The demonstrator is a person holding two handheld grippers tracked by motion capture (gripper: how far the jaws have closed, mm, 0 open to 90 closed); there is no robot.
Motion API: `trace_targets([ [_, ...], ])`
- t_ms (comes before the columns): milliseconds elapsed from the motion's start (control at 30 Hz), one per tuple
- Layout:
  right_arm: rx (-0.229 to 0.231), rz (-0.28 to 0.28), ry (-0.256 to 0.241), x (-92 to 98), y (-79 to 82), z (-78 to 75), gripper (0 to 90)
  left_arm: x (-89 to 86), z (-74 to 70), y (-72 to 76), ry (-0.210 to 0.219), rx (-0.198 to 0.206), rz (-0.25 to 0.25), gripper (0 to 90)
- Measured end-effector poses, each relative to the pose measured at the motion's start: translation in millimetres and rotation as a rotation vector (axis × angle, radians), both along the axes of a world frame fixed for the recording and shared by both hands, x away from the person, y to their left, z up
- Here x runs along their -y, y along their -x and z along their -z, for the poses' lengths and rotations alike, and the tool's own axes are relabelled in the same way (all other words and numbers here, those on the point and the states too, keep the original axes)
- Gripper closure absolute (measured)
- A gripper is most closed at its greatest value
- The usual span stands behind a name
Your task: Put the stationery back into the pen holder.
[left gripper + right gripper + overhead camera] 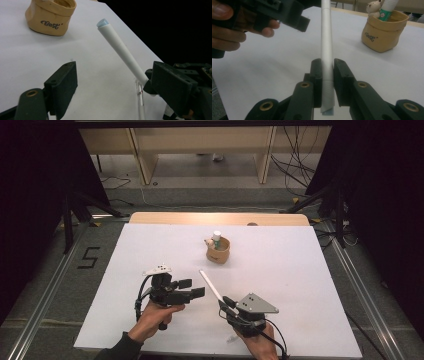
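A long white tube-shaped pen with a pale blue tip is clamped at its lower end in my right gripper, which is shut on it; it slants up and to the far left. In the right gripper view the pen rises straight between the jaws of the gripper. My left gripper is open, a little to the left of the pen, with nothing between its fingers. The left gripper view shows the pen leaning across the gap of the left gripper. A small clear piece shows below the pen.
A tan fabric pouch marked "Best" stands at the middle of the white table top, holding a white bottle and a small bear figure. Wooden furniture and cables lie beyond the table's far edge.
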State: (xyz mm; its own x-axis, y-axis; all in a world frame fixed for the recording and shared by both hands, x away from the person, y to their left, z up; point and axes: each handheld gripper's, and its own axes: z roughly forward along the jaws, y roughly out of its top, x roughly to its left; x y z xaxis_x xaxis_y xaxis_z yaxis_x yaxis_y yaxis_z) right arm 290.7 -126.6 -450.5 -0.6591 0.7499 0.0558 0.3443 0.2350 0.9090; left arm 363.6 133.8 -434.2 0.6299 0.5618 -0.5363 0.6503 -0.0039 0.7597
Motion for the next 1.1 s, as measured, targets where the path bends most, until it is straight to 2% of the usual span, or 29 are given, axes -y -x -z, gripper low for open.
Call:
trace_targets([
  [100, 0.0, -0.004, -0.003, -1.5, 0.7, 1.5, 78.9, 2.3, 0.6, -4.8, 0.03, -0.041, 0.005, 23.8],
  [200, 0.011, -0.011, -0.005, -2.9, 2.0, 2.1, 78.9, 4.8, 0.1, -7.6, 0.04, -0.061, 0.019, 26.9],
  [333, 0.029, -0.015, -0.008, -4.6, 4.3, 1.6, 78.9, 5.8, -0.1, -12.3, 0.105, -0.111, 0.026, 32.7],
  [533, 0.044, -0.017, -0.01, -5.4, 6.1, 1.2, 78.8, 3.5, -0.6, -17.7, 0.173, -0.151, 0.016, 40.9],
  [1100, 0.069, -0.015, -0.01, -9.0, 9.0, 2.7, 78.9, 2.4, -0.6, -18.8, 0.24, -0.172, 0.009, 60.8],
])
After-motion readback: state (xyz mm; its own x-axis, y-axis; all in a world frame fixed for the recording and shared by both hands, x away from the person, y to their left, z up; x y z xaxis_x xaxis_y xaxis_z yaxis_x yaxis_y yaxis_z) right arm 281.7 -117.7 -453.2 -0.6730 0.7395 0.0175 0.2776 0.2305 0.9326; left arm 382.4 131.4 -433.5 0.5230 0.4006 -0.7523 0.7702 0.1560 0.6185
